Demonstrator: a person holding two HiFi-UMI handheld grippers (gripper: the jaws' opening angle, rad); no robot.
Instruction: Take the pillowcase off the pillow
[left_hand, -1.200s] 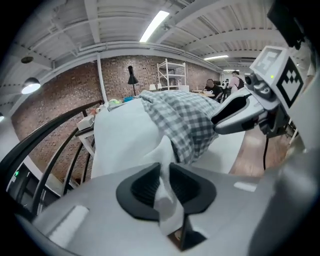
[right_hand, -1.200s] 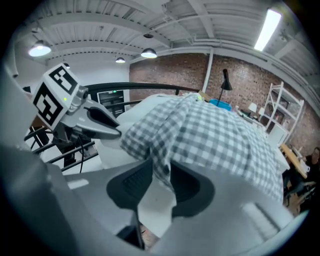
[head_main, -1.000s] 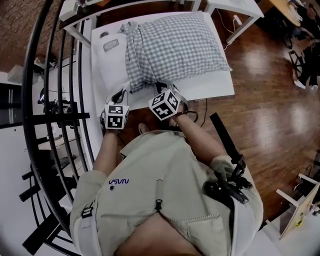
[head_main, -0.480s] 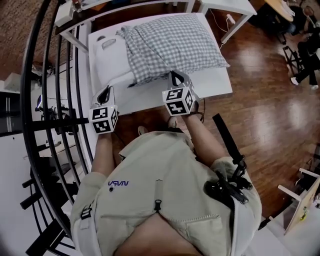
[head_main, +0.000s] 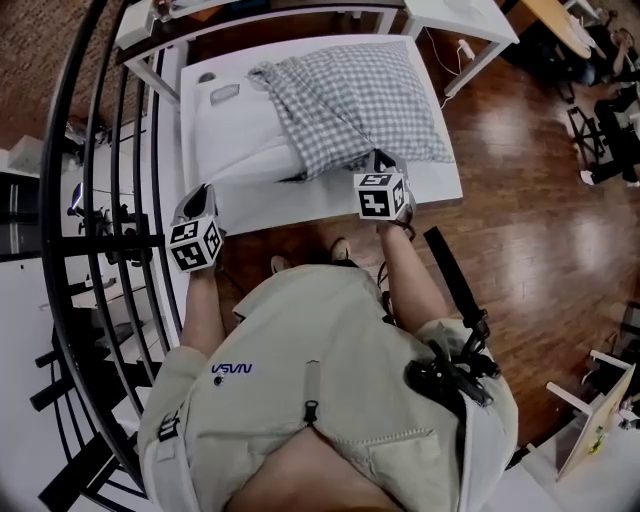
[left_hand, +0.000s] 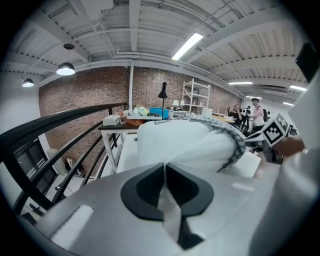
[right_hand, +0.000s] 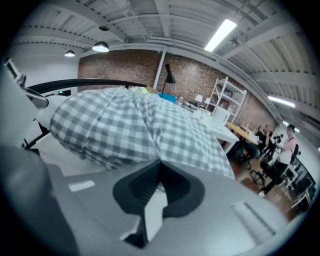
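A white pillow (head_main: 240, 130) lies on the white table (head_main: 300, 205), its left half bare. The grey-and-white checked pillowcase (head_main: 370, 95) still covers its right half and bunches over the middle. My left gripper (head_main: 203, 192) sits at the table's near left edge, shut on the pillow's near corner; in the left gripper view the pillow (left_hand: 170, 140) narrows into the closed left gripper (left_hand: 165, 165). My right gripper (head_main: 381, 158) is at the near right, shut on the pillowcase's open hem. In the right gripper view the pillowcase (right_hand: 125, 125) runs straight into the closed right gripper (right_hand: 159, 162).
A black curved railing (head_main: 110, 200) runs close along the table's left side. More white tables (head_main: 460, 15) stand behind. Wooden floor (head_main: 540, 200) lies to the right. The person's torso fills the near side of the head view.
The two grippers have moved apart, the left one leftwards and the right one rightwards. The pillowcase has slid to the right, and more bare white pillow shows.
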